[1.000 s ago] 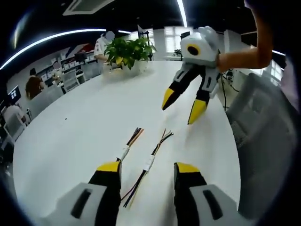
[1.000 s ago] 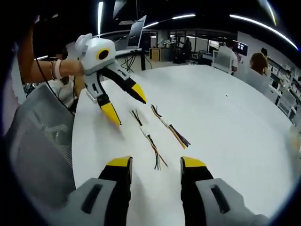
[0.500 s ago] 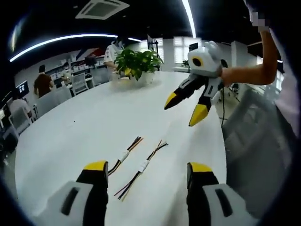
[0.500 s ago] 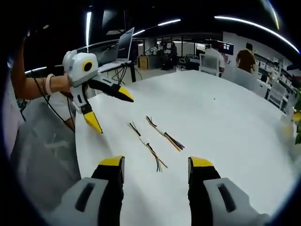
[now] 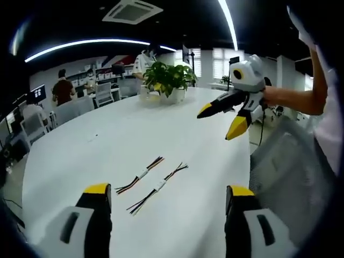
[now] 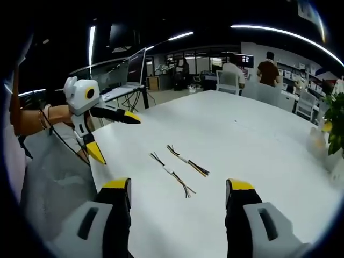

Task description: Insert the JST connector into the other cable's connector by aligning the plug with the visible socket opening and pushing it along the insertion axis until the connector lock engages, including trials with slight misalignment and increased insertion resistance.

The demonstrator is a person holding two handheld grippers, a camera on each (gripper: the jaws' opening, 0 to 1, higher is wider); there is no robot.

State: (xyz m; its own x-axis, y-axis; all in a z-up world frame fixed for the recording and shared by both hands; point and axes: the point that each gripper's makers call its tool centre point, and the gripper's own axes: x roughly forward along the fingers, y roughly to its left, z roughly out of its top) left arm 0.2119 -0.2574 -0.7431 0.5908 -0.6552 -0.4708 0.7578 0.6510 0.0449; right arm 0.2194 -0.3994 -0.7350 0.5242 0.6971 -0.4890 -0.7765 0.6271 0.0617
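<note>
Two short multicolour cables with white JST connectors lie side by side on the white table, apart from each other: one cable and its neighbour. From the right gripper view they are the nearer cable and the farther cable. My left gripper is open above the table edge, short of the cables, holding nothing. It also appears at the left of the right gripper view, jaws spread. My right gripper is open and empty. In the left gripper view, it hangs above the table's right side.
A potted plant stands at the table's far end. A laptop sits on a desk beyond the table. A grey mesh chair is close to the table edge by the person's arm. People sit at desks in the background.
Both grippers have drawn back and away from the cables, and each has spread its jaws wider. The two cables lie where they were.
</note>
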